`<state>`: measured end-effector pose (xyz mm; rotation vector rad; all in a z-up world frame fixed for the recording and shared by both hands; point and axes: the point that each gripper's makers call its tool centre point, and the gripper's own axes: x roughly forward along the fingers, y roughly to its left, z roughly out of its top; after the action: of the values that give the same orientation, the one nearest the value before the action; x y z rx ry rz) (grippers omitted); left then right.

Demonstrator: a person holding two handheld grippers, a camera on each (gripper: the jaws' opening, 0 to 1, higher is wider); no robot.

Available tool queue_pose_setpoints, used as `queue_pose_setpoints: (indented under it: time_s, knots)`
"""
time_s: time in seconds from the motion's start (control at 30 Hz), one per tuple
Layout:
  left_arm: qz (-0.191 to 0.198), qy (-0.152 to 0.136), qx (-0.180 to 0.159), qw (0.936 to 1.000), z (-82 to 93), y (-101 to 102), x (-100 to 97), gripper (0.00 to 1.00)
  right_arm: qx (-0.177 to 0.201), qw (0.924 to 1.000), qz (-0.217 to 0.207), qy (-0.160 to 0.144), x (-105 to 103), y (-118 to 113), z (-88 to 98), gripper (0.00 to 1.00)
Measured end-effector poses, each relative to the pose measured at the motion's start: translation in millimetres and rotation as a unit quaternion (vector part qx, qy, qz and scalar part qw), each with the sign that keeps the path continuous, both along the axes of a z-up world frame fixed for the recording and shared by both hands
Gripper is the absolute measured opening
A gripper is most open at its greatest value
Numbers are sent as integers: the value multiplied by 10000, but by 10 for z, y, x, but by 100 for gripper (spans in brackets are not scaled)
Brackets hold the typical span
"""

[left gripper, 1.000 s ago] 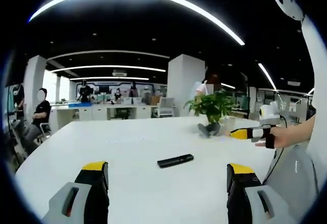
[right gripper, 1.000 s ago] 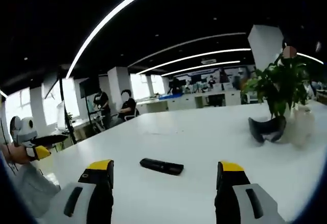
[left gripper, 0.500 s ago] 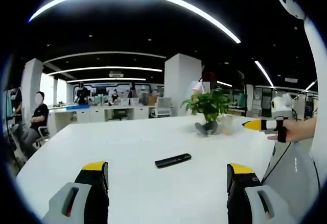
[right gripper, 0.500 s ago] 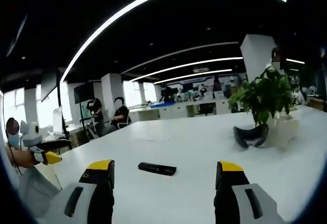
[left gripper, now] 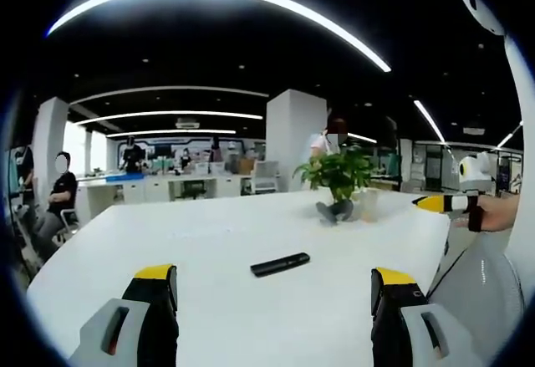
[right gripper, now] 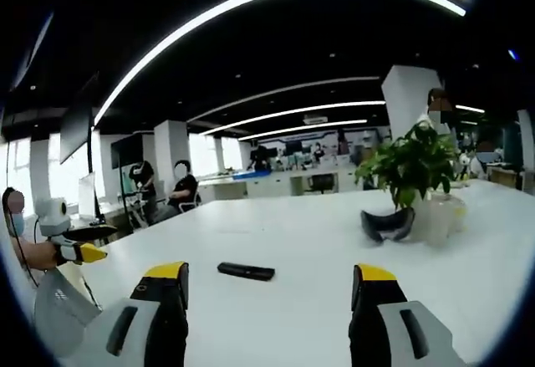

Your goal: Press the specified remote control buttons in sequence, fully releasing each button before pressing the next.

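A slim black remote control [left gripper: 280, 263] lies flat on the white table [left gripper: 209, 242], ahead of and between my left gripper's jaws. My left gripper [left gripper: 274, 287] is open, with nothing between its yellow-tipped fingers. The same remote control [right gripper: 246, 271] lies just ahead of my right gripper [right gripper: 267, 283], which is open and empty too. My right gripper [left gripper: 443, 203] enters the left gripper view from the right edge, held by a hand. My left gripper [right gripper: 79, 252] shows at the left edge of the right gripper view.
A potted green plant [left gripper: 340, 175] stands at the table's far right, beside a dark curved object [left gripper: 333, 211] and a clear container [right gripper: 435, 216]. Several people [left gripper: 60, 187] sit or stand at desks beyond the table [right gripper: 301, 233]. A white pillar [left gripper: 288, 137] rises behind.
Both views have drifted back and up, so the remote looks smaller and farther. In the left gripper view the right gripper has slid further to the right edge. The remote has not moved.
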<state>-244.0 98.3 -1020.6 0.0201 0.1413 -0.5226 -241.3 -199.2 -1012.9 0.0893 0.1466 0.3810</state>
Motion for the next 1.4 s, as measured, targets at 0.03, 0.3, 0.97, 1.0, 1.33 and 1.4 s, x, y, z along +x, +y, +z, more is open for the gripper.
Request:
queue_pose_setpoints:
  time_s: [0.03, 0.3, 0.97, 1.0, 1.33, 1.4]
  knots:
    - [-2, 1, 11, 10000, -8, 9, 0, 100, -6, 10000, -2, -3, -3, 1, 1, 79]
    - [-35, 25, 22, 10000, -51, 40, -3, 100, -26, 10000, 5, 1, -41, 56, -13, 79]
    - [9, 51, 19, 10000, -70, 63, 19, 100, -45, 10000, -4, 78, -2, 57, -43, 78]
    - [14, 57, 16, 10000, -71, 63, 21, 100, -47, 10000, -4, 85, 1, 58, -45, 78]
    - [48, 44, -4, 10000, -63, 76, 27, 99, -78, 9999, 38, 121, 11, 83, -60, 77]
    - [69, 35, -19, 10000, -58, 86, 30, 99, -85, 9999, 38, 133, 9, 80, -67, 77]
